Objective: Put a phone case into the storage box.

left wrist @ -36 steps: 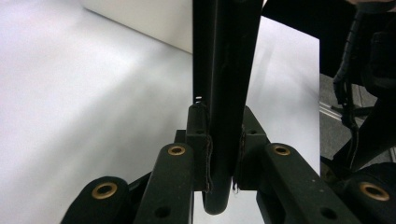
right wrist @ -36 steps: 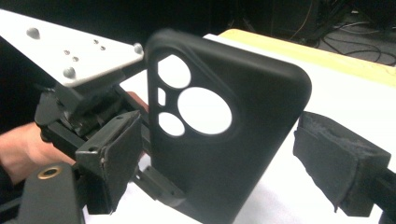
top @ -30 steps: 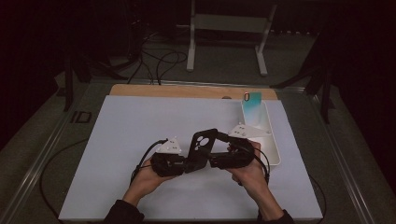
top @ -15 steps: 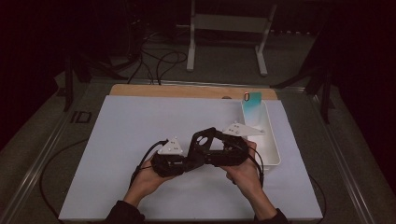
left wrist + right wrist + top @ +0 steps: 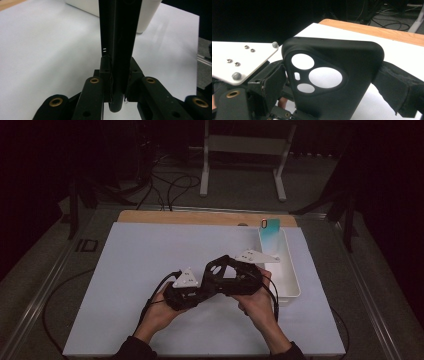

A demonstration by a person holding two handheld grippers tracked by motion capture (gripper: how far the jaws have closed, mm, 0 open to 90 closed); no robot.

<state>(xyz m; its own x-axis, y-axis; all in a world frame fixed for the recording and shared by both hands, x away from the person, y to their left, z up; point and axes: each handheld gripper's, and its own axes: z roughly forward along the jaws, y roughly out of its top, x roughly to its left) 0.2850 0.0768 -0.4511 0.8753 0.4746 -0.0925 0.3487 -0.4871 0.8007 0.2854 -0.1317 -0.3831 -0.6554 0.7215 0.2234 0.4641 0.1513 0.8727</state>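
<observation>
We pinch the black soft-plastic phone case with three round camera holes edge-on in the left gripper above the white table mat, right gripper also clamping it, so keep both grips steady, no twisting.

surface in front of me is covered by a white sheet, with a strip of bare wood along the far edge. white rectangular tray sits directly on it at the right side, long way running front to back. teal card stands upright at the tray's far end.
</observation>
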